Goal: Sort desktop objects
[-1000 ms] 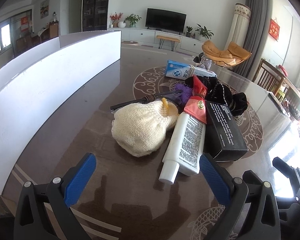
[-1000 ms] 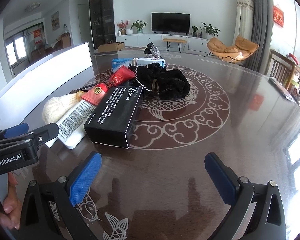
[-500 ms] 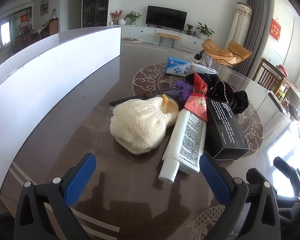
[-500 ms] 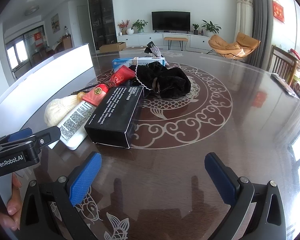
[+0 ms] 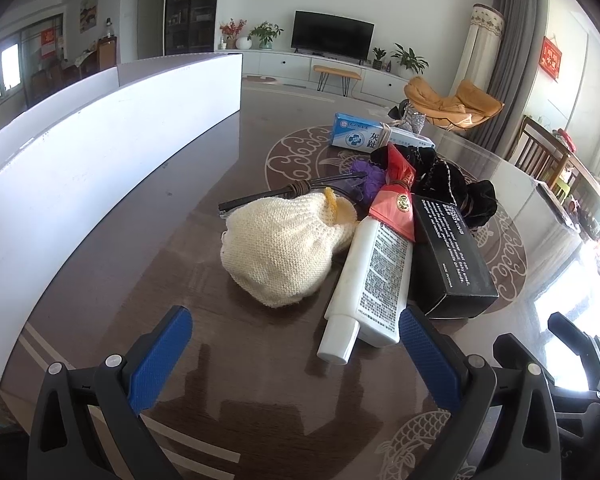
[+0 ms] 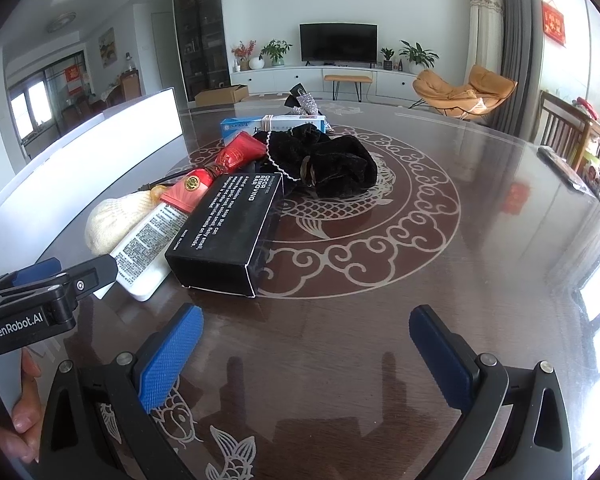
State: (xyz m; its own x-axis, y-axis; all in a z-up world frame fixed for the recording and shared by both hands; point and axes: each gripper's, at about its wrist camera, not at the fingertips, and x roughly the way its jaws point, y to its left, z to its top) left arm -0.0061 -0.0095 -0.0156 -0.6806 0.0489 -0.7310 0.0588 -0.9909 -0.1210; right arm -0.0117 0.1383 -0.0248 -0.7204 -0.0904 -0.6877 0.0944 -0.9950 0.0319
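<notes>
Gaping jaws, bare table ahead

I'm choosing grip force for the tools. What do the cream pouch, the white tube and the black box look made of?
Cream pouch: soft knitted yarn, visible stitches. White tube: smooth, probably plastic, slightly glossy. Black box: matte printed cardboard, judging by its folded edges.

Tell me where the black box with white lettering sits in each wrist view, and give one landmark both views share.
Left wrist view: the black box lies right of centre, just right of the white tube.
Right wrist view: the black box lies left of centre, again just right of the white tube.
Shared landmark: the black cloth bundle past the box's far end.
</notes>
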